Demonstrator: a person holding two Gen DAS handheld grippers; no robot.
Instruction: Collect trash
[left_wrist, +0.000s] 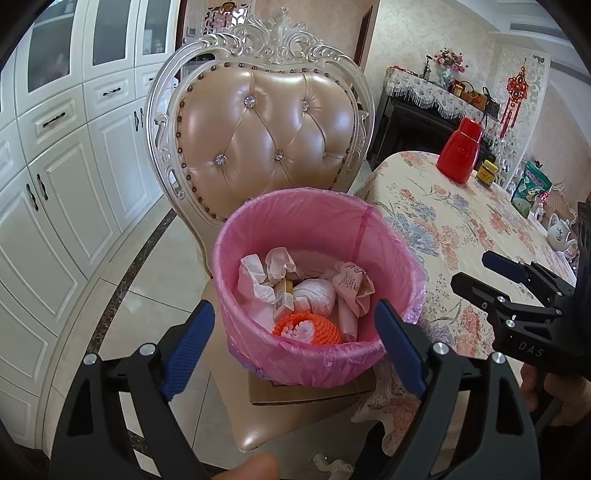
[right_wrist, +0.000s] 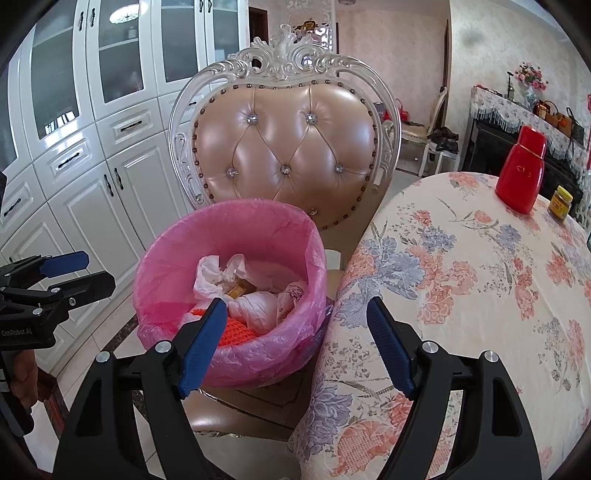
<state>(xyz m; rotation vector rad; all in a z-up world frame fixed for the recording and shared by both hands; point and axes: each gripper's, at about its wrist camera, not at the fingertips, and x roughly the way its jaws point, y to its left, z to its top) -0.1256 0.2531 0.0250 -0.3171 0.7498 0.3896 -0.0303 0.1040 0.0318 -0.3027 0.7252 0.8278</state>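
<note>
A bin with a pink liner (left_wrist: 314, 365) (right_wrist: 236, 365) stands on a cardboard box (left_wrist: 295, 395) on the chair seat. Inside lie crumpled white tissues (left_wrist: 314, 295) (right_wrist: 255, 308), a small yellow carton (left_wrist: 283, 299) and an orange knitted piece (left_wrist: 306, 328) (right_wrist: 236, 332). My left gripper (left_wrist: 293, 306) hovers open just in front of the bin, its blue fingers on either side of the near rim and nothing between the pads. My right gripper (right_wrist: 297, 302) is open and empty between the bin and the table edge. Each gripper also shows from the side in the other view: right gripper (left_wrist: 472, 269), left gripper (right_wrist: 99, 271).
The padded chair back (left_wrist: 266, 129) (right_wrist: 291, 147) rises behind the bin. A floral-cloth table (left_wrist: 461, 229) (right_wrist: 461, 295) to the right carries a red bottle (left_wrist: 460, 147) (right_wrist: 521, 177), a small jar (left_wrist: 485, 171), a green packet (left_wrist: 530, 188) and a teapot (left_wrist: 559, 232). White cabinets (left_wrist: 55, 184) line the left. A tissue scrap (left_wrist: 332, 467) lies on the floor.
</note>
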